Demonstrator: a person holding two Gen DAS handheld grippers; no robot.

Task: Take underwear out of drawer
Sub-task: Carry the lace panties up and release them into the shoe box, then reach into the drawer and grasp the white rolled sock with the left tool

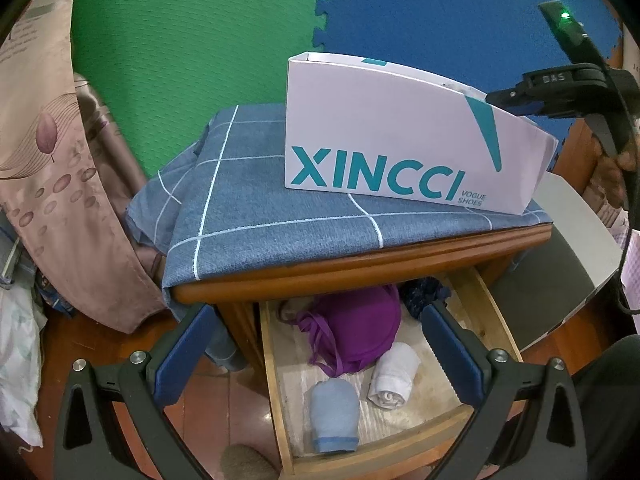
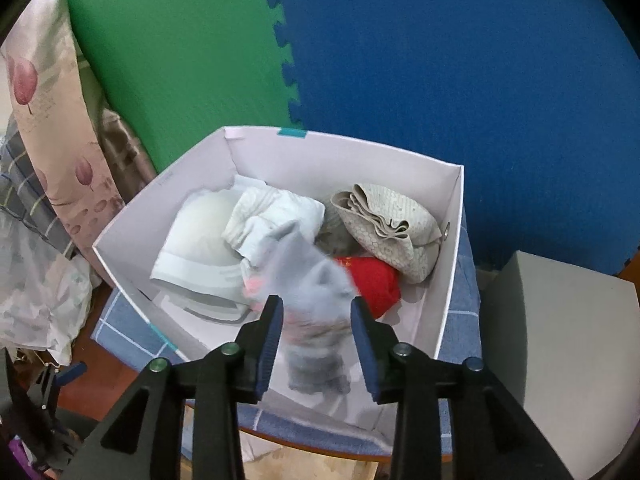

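Observation:
In the left wrist view the wooden drawer [image 1: 276,380] stands pulled open under a nightstand. It holds a purple bra [image 1: 356,332], a rolled white garment [image 1: 394,376], a rolled light-blue garment [image 1: 334,416] and dark fabric at the back. My left gripper [image 1: 316,356] is open and empty above the drawer. My right gripper [image 2: 316,332] is open above the white shoebox [image 2: 452,264]. A blurred grey garment [image 2: 316,312] falls between its fingers into the box. The box holds white, beige and red garments.
The shoebox [image 1: 380,132] stands on a blue checked cloth [image 1: 256,208] that covers the nightstand top. A floral curtain [image 1: 52,160] hangs at the left. A grey box [image 2: 560,360] stands at the right. Green and blue foam mats cover the wall behind.

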